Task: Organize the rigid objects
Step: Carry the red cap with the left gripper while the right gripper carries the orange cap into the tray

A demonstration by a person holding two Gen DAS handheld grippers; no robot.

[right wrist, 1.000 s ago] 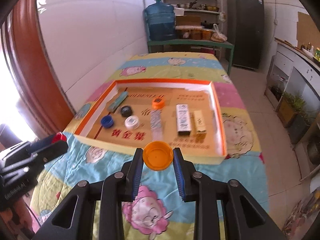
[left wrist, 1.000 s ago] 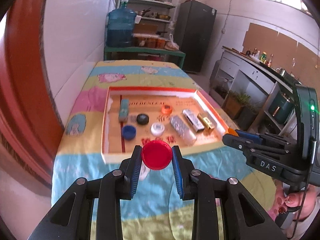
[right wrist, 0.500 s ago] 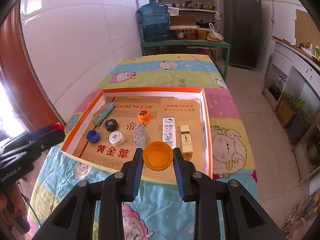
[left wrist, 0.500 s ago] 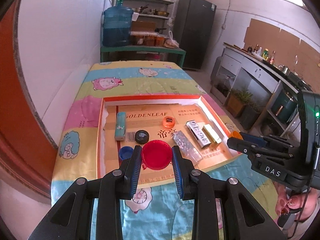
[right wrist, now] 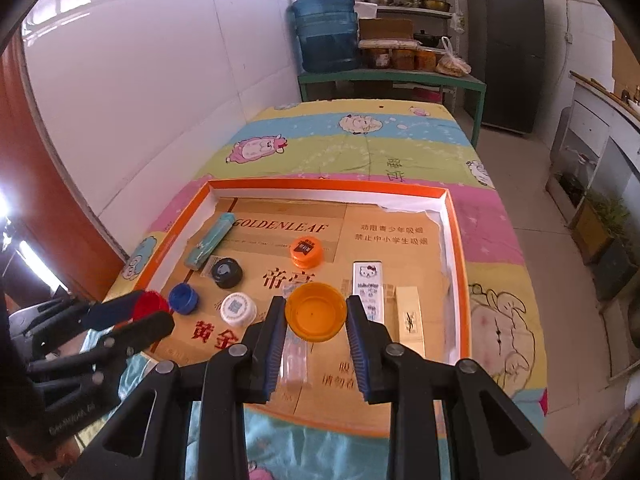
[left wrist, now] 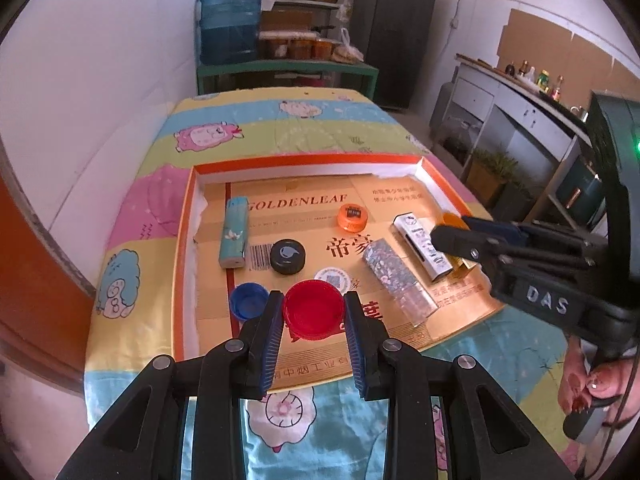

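My left gripper [left wrist: 314, 316] is shut on a red bottle cap [left wrist: 313, 314], held over the near left part of the orange-rimmed cardboard tray [left wrist: 304, 158]. My right gripper [right wrist: 316, 318] is shut on an orange bottle cap [right wrist: 316, 316] over the tray's [right wrist: 456, 240] near middle. In the tray lie a blue cap [left wrist: 249, 301], a black cap [left wrist: 288, 256], a white cap [right wrist: 238, 309], a small orange cap [left wrist: 352, 217], a teal lighter [left wrist: 233, 237], a clear patterned box [left wrist: 398, 282], a white box [right wrist: 368, 292] and a gold box [right wrist: 408, 316].
The tray rests on a table under a bright cartoon cloth [right wrist: 360, 140]. A white tiled wall [right wrist: 140, 80] runs along the left. Beyond the table stand a green shelf with a blue water jug [right wrist: 326, 32] and a dark fridge [right wrist: 506, 44]. A person's hand [left wrist: 588, 388] holds the right gripper's handle.
Both grippers have moved forward from the table's near edge to over the tray, each still holding its cap. The tray's contents have not moved.
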